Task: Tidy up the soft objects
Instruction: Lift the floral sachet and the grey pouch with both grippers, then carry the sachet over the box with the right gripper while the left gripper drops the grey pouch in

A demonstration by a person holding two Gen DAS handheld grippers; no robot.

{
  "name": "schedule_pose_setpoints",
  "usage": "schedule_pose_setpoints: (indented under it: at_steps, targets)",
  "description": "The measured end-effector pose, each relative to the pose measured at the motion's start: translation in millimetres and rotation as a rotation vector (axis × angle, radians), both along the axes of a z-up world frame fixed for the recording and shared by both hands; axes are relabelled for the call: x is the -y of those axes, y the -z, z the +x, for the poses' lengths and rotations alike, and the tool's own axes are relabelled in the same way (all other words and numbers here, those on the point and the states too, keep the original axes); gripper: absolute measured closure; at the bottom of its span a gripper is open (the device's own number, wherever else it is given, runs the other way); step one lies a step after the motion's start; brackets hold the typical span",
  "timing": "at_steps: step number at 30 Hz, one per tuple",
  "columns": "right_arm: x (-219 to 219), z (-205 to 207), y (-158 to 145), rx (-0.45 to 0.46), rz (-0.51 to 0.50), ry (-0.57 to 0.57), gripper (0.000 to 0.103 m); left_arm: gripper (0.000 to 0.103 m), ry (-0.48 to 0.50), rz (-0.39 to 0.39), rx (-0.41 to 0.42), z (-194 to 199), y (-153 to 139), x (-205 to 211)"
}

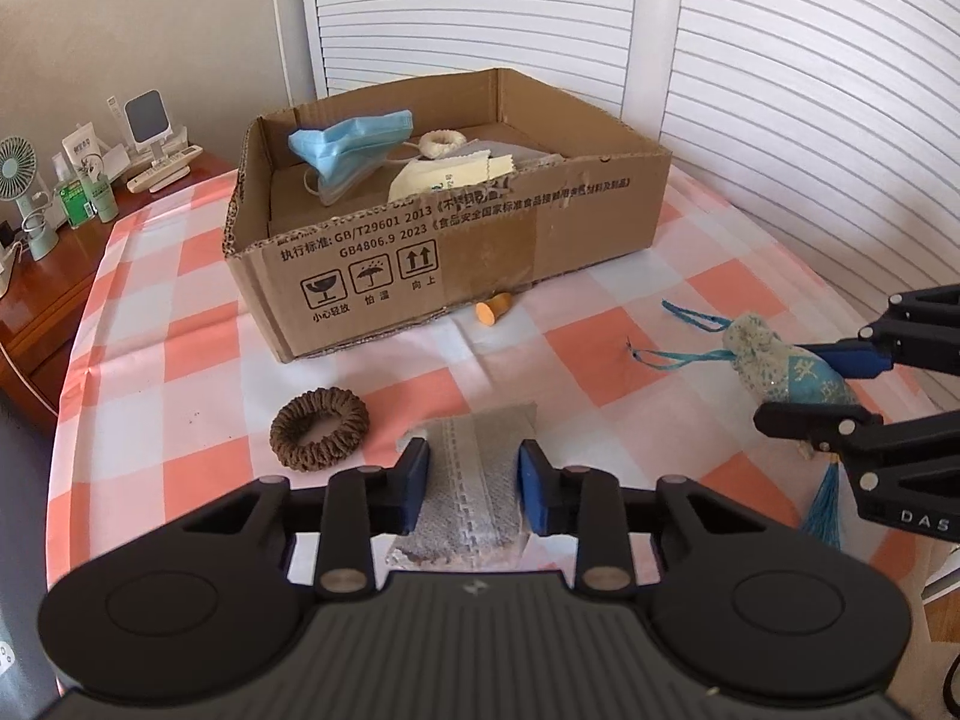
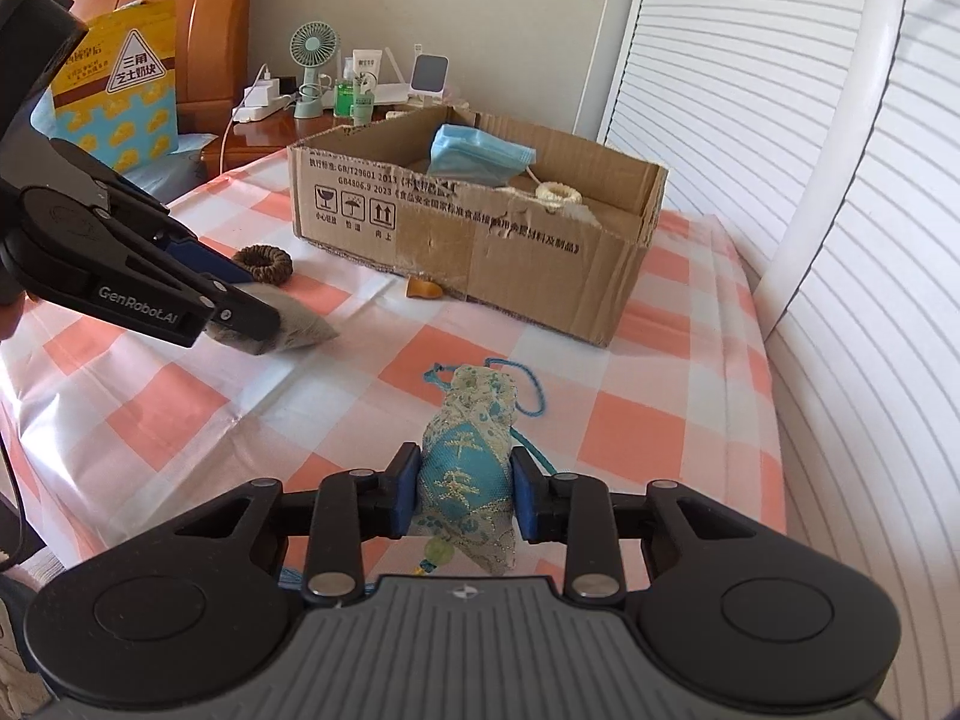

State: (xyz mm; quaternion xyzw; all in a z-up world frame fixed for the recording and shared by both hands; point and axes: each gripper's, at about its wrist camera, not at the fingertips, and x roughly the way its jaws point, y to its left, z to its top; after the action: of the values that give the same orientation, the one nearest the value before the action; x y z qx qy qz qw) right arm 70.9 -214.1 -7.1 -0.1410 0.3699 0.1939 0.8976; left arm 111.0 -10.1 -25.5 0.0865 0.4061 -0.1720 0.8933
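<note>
Jaws grip one grey pouch (image 1: 474, 468) (left) and one blue sachet (image 2: 465, 474) (right); two scrunchies visible.

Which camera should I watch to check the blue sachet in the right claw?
The right wrist view: the blue sachet fills the centre, squeezed between the right claw pads, pattern and cord plain. The left wrist view shows it only at the right edge, partly hidden by the claw fingers.

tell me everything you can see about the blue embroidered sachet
The blue embroidered sachet is a small soft fabric pouch, turquoise with gold stitched characters and a pale patterned neck. A blue drawstring cord trails from its gathered top onto the checked tablecloth; a green bead and blue tassel hang from its other end. The right gripper has its fingers pressed against both sides.
</note>
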Motion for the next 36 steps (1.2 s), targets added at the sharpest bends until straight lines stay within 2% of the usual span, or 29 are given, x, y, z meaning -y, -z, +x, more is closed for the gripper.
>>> schedule_pose_setpoints:
  at_steps: [3, 6, 7, 8, 9, 10, 13, 15, 16, 18, 20, 23, 29, 36]
  targets:
    - [1, 0, -7, 0.016, -0.004, -0.008, 0.067, 0.078, 0.025, -0.006, 0.011, -4, -9, -2]
    - [1, -1, -10, 0.026, -0.015, -0.010, 0.067, 0.075, 0.044, 0.004, 0.031, -8, -14, -1]
    - [1, -1, -10, 0.024, -0.014, -0.009, 0.067, 0.058, 0.045, 0.002, 0.032, -9, -13, -1]
    - [0, -2, -10, 0.022, -0.012, -0.010, 0.067, 0.029, 0.040, -0.002, 0.028, -9, -11, -1]
    - [0, -3, -10, 0.021, -0.011, -0.010, 0.067, 0.019, 0.025, -0.003, 0.025, -9, -8, -1]
    - [0, -4, -9, 0.018, -0.009, -0.011, 0.067, 0.018, 0.004, -0.001, 0.029, -10, -4, -1]
    - [-1, -5, -8, 0.012, -0.010, -0.015, 0.067, 0.020, -0.014, 0.001, 0.005, -7, 10, 0]
    - [-1, -5, -8, 0.013, -0.012, -0.014, 0.067, 0.033, -0.040, -0.014, -0.029, -1, 19, -1]
    - [-1, -5, -8, 0.013, -0.012, -0.013, 0.067, 0.044, -0.045, -0.025, -0.046, 1, 24, -1]
    - [0, -4, -9, 0.015, -0.011, -0.011, 0.067, 0.048, -0.058, -0.052, -0.055, 3, 27, -3]
    - [2, -3, -9, 0.017, -0.013, -0.009, 0.067, 0.061, -0.054, -0.053, -0.048, 3, 26, -2]
    - [2, -1, -10, 0.021, -0.017, -0.008, 0.067, 0.071, -0.049, -0.053, -0.043, 2, 22, -2]
    - [6, 2, -17, 0.038, -0.026, -0.020, 0.067, 0.073, -0.030, -0.052, -0.028, 0, 4, -7]
    - [13, 15, -37, 0.076, -0.027, -0.036, 0.067, 0.073, 0.021, -0.061, 0.040, 4, -41, -12]
